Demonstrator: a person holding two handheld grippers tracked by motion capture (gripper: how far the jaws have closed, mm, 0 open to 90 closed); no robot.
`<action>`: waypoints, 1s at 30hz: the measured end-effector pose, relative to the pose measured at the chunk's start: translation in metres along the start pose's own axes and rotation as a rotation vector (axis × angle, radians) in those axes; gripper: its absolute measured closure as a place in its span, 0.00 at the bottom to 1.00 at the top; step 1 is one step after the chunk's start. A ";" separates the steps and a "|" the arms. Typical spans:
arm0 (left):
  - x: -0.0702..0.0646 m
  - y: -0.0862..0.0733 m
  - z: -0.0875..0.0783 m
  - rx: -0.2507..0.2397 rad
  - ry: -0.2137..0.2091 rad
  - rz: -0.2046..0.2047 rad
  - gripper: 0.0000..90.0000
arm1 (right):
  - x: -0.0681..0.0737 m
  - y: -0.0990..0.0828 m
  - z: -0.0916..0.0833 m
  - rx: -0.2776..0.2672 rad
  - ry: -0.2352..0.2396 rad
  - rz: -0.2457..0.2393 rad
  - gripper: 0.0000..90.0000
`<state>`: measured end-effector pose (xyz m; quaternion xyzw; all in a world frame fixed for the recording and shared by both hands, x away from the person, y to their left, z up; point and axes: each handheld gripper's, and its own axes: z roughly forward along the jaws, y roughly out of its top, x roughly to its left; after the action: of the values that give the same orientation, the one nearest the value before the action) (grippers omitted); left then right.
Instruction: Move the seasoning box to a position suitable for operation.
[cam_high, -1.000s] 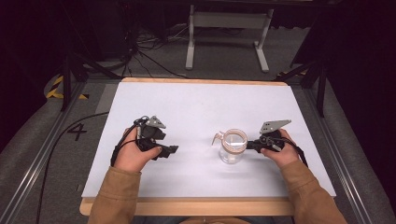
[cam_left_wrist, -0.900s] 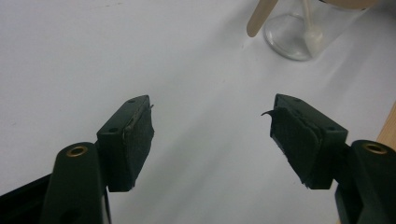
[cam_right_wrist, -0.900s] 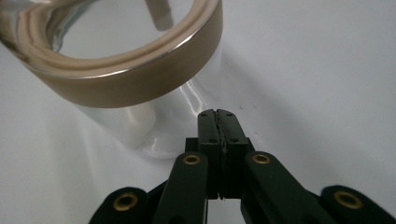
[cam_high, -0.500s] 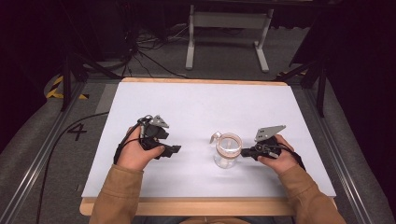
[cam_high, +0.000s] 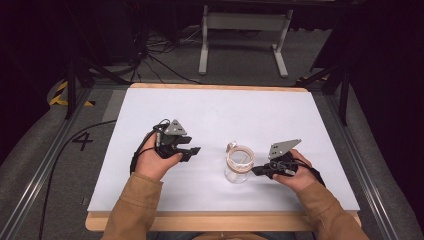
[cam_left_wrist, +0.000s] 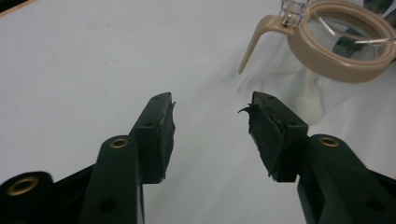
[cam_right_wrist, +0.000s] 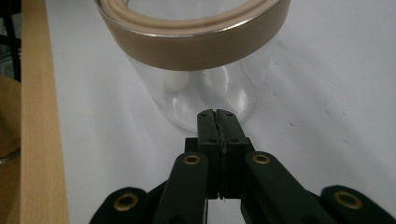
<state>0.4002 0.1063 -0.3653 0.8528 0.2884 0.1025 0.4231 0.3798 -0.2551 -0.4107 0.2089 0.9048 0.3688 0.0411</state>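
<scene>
The glass jar stands upright at the bench's five o'clock. The right tool, clenched on nothing, nudges its wall; pushing harder could tip it. The left tool, at nine o'clock of it, has just been narrowing, grasping nothing.

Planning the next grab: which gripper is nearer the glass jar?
Right. The right gripper has its shut fingers against the glass jar; the left gripper, fingers parted with nothing between, sits clearly apart on the jar's other side.
</scene>
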 end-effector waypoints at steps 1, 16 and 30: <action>-0.001 0.001 0.001 -0.016 -0.012 -0.002 0.64 | 0.000 -0.001 -0.001 -0.007 0.005 0.002 1.00; -0.013 0.004 0.061 -0.049 -0.118 -0.019 0.98 | -0.008 -0.022 -0.029 -0.054 -0.045 0.081 1.00; -0.020 0.004 0.088 -0.043 -0.122 -0.015 0.99 | -0.007 -0.032 -0.033 -0.057 -0.055 0.104 1.00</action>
<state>0.4223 0.0344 -0.4154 0.8461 0.2661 0.0533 0.4587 0.3675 -0.2999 -0.4090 0.2644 0.8803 0.3902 0.0529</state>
